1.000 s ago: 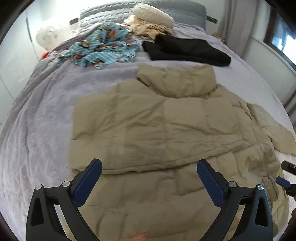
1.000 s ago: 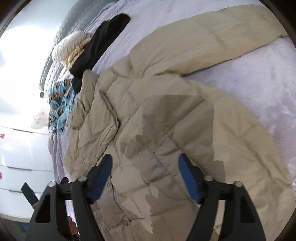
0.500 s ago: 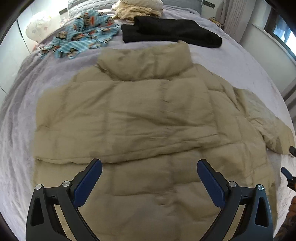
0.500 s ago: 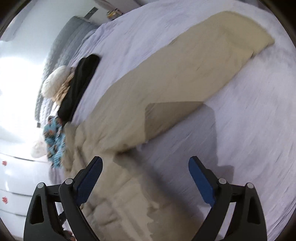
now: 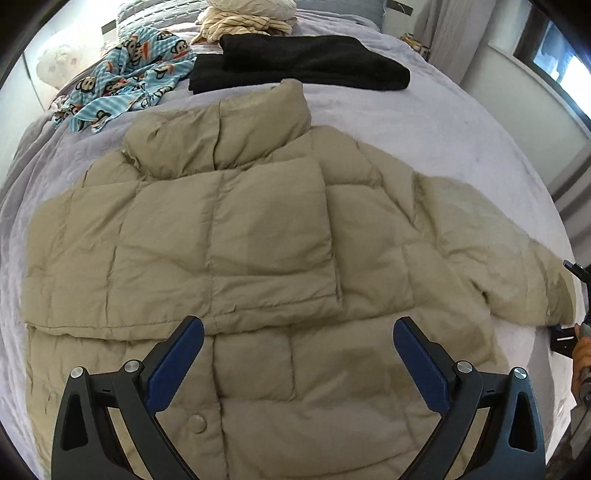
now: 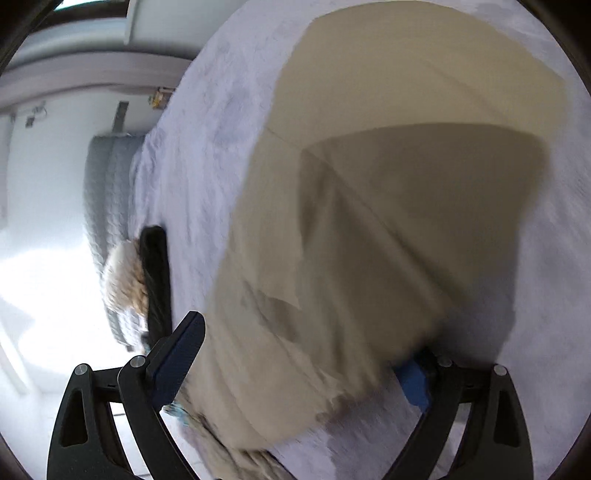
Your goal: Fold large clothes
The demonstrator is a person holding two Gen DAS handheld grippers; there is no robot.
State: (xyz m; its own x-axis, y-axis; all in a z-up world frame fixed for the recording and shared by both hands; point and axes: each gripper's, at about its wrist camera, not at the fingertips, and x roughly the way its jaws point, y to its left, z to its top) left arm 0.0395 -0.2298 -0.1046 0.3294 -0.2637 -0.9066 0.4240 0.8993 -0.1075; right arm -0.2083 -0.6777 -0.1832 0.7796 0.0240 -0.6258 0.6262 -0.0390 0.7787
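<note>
A tan puffer jacket (image 5: 258,240) lies flat on the lilac bed, collar toward the headboard. Its left sleeve is folded across the chest; its right sleeve (image 5: 498,251) stretches out to the right. My left gripper (image 5: 297,354) is open and empty, hovering over the jacket's lower part. My right gripper (image 6: 295,365) is open at the sleeve's cuff end, with the sleeve (image 6: 369,221) lying between its wide-spread jaws; the view is blurred. It shows at the right edge of the left wrist view (image 5: 574,295).
A black folded garment (image 5: 303,62), a blue monkey-print cloth (image 5: 125,81) and a cream knit bundle (image 5: 247,18) lie near the headboard. The bed edge (image 5: 546,192) drops off at the right, by a wall and window.
My left gripper moved forward over the jacket. My right gripper swung from the jacket body out along the right sleeve to its cuff, which now lies between its jaws.
</note>
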